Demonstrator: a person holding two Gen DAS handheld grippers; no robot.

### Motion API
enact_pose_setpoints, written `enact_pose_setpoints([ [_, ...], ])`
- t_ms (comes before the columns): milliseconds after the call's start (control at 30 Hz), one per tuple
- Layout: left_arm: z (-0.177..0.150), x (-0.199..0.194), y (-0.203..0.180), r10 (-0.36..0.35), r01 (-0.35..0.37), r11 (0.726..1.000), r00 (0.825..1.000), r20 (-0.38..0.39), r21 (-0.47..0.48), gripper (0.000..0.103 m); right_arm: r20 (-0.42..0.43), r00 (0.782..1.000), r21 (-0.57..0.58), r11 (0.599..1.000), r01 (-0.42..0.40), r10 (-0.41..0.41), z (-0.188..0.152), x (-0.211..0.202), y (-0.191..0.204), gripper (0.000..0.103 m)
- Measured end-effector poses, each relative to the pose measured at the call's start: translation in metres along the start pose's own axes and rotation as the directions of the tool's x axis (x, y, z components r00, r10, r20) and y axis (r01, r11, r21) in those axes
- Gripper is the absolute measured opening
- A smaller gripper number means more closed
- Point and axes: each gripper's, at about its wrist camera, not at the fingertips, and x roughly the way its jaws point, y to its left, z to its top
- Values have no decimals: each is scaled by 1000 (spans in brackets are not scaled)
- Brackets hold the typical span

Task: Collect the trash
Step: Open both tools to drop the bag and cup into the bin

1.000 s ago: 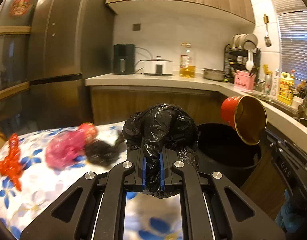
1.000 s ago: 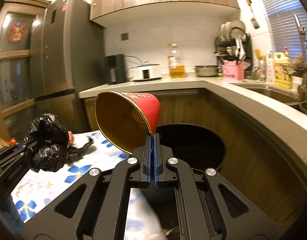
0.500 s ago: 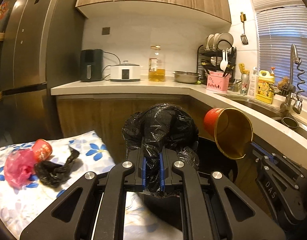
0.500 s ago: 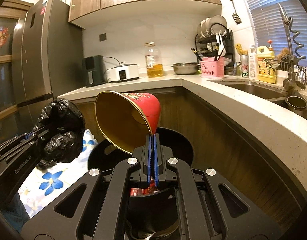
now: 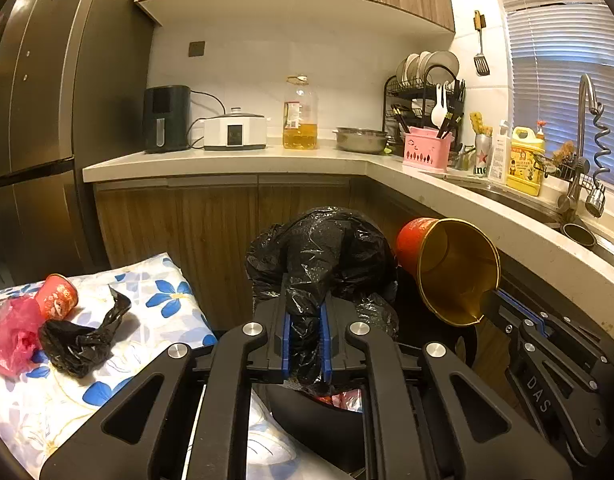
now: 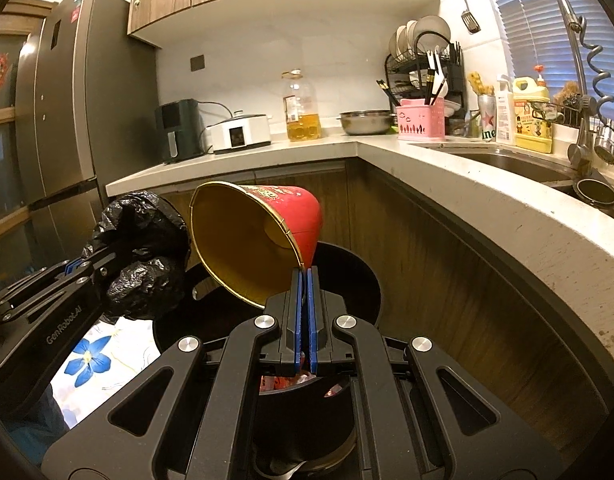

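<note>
Crumpled glossy black plastic bag [image 5: 327,256]

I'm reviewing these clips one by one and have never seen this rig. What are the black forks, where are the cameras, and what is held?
No robot: a person carries two hand-held grippers, each with a fisheye camera looking along its fingers. The left gripper pinches a crumpled black plastic bag. The right gripper grips a red paper cup by its rim, tipped sideways. Both hang over a black trash bin that already holds some trash. On the floral cloth lie another red cup, a pink bag and a black bag scrap.
</note>
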Motion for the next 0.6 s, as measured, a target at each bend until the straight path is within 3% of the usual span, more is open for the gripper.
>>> enact_pose_setpoints([
  [200, -3, 7, -3, -9, 10, 1000, 1000, -20, 19, 17, -17, 1000, 1, 1000, 0, 0, -2, 7, -1, 4],
  [433, -7, 11, 1, -5, 5, 1000, 1000, -30, 12, 55, -40, 999, 15, 1000, 9, -8, -7, 14, -5, 4],
  [533, -8, 10, 4, 1, -1, 1000, 1000, -31, 5, 56, -44, 999, 21, 1000, 11, -10, -5, 14, -8, 6],
  [600, -10, 8, 6, 3, -3, 1000, 1000, -30, -6, 62, -44, 999, 22, 1000, 12, -11, -6, 13, -8, 14],
])
